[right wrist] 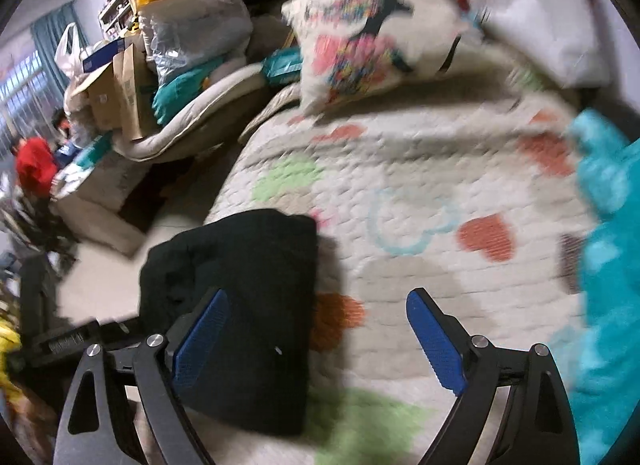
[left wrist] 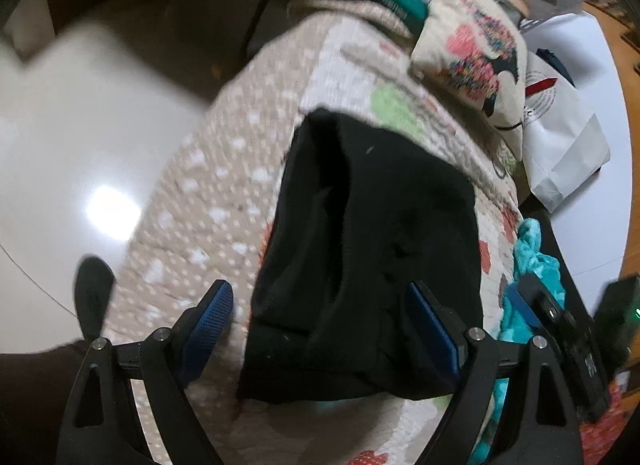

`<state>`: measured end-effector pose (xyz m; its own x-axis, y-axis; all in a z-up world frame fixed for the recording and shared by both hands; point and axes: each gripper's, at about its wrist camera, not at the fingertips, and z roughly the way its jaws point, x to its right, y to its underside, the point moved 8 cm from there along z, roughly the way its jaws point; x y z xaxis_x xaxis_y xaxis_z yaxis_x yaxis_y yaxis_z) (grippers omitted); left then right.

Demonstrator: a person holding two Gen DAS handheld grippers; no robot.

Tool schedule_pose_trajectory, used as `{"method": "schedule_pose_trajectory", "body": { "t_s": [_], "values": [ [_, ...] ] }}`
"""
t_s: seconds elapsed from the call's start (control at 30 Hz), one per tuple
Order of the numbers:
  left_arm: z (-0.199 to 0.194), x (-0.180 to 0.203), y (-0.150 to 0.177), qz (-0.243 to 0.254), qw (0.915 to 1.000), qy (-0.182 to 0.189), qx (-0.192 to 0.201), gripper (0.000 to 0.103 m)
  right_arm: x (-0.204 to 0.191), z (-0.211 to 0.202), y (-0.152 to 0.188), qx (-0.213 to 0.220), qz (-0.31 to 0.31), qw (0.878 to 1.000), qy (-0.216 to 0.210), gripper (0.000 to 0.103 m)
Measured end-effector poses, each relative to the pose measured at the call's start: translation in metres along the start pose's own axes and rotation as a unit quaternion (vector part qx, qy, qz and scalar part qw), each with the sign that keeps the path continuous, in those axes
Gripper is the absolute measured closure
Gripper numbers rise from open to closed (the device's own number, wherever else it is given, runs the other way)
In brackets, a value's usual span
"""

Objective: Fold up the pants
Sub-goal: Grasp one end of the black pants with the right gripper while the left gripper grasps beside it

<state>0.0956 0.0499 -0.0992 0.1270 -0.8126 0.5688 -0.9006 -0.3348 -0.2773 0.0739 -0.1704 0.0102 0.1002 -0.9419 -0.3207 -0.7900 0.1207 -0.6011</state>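
Observation:
The black pants (left wrist: 372, 249) lie folded into a compact rectangle on the quilted bedspread (left wrist: 224, 201) near the bed's edge. My left gripper (left wrist: 320, 313) is open and empty, hovering just above the near end of the pants, its blue pads (left wrist: 212, 321) on either side. In the right wrist view the folded pants (right wrist: 248, 297) lie at lower left. My right gripper (right wrist: 316, 329) is open and empty above the bedspread (right wrist: 420, 169), its left pad (right wrist: 200, 341) over the pants. The other gripper (left wrist: 552, 313) shows at the right of the left wrist view.
A patterned pillow (right wrist: 368, 41) lies at the head of the bed, with a white paper bag (left wrist: 560, 133) beside it. A turquoise fuzzy cloth (right wrist: 608, 249) lies at the bed's right. Boxes and bags (right wrist: 128, 65) are piled left of the bed. Shiny floor (left wrist: 80, 145) lies beyond the bed edge.

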Motion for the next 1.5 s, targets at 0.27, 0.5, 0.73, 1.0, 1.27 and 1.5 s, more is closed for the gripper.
{"method": "schedule_pose_trajectory", "body": {
  "t_s": [0.27,0.5,0.73,1.0,1.27,1.5],
  "values": [
    [0.027,0.009,-0.016,0.007,0.9989,0.043,-0.019,0.015,-0.001,0.066,0.007,-0.078,0.124,0.981,-0.131,0.009],
    [0.023,0.018,-0.017,0.042,0.9984,0.035,-0.014,0.058,-0.016,0.093,0.011,-0.089,0.140,0.969,-0.183,0.010],
    [0.016,0.019,-0.017,0.030,0.9981,0.053,-0.007,0.067,-0.033,0.086,0.007,-0.105,0.102,0.974,-0.172,0.053],
    [0.006,0.049,-0.013,0.052,0.9914,0.120,-0.010,0.073,-0.031,0.052,-0.005,-0.073,0.087,0.981,-0.159,0.061],
    [0.015,0.052,-0.002,0.072,0.9928,0.092,-0.029,0.065,0.000,0.046,0.012,-0.079,0.073,0.989,-0.104,0.054],
    [-0.003,0.037,-0.021,0.038,0.9933,0.109,0.007,0.047,0.023,0.049,0.017,-0.066,0.095,0.990,-0.086,0.040]
  ]
}}
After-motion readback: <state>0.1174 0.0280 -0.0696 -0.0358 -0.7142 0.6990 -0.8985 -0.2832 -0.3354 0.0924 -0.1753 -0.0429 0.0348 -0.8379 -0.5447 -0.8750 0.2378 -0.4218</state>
